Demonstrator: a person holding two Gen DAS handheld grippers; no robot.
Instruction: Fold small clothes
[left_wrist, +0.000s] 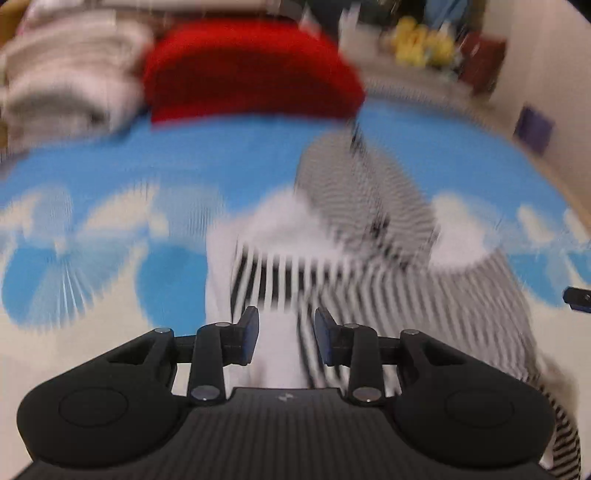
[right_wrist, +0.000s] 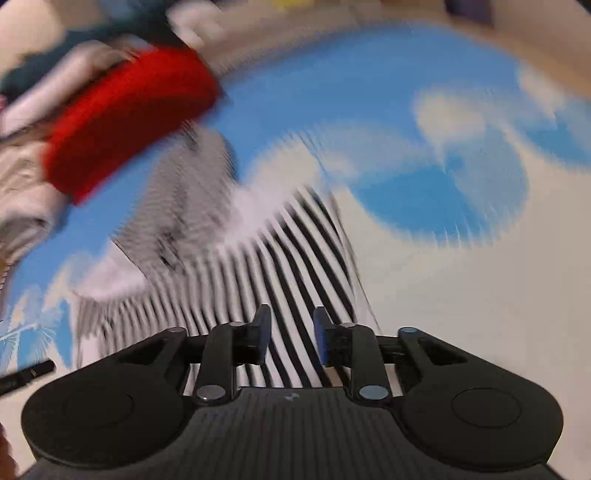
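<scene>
Your left tongs (left_wrist: 286, 338) are standing apart with a clear gap between the pads, gripping nothing; white and striped cloth of the garment (left_wrist: 369, 266) is showing through the gap below. Your right tongs (right_wrist: 291, 338) are likewise released, jaws parted over the stripes, pads not pressing on the cloth.

The garment (right_wrist: 295, 258) is lying on a blue sheet (left_wrist: 184, 158) printed with white clouds, just ahead of both tongs. It is black-and-white striped with a plain white part. In the right view its long axis is running from the tongs up and to the left, stripes fanning out towards you. In the left view it is stretching from the tongs towards the right edge, with a finely striped fold lying over it.

Both views are heavily blurred. A red cloth (left_wrist: 251, 70) is lying beyond the garment beside pale folded laundry (left_wrist: 66, 77). Only the left view is showing something yellow (left_wrist: 421, 42) far off and the right tongs' tip at its right edge.
</scene>
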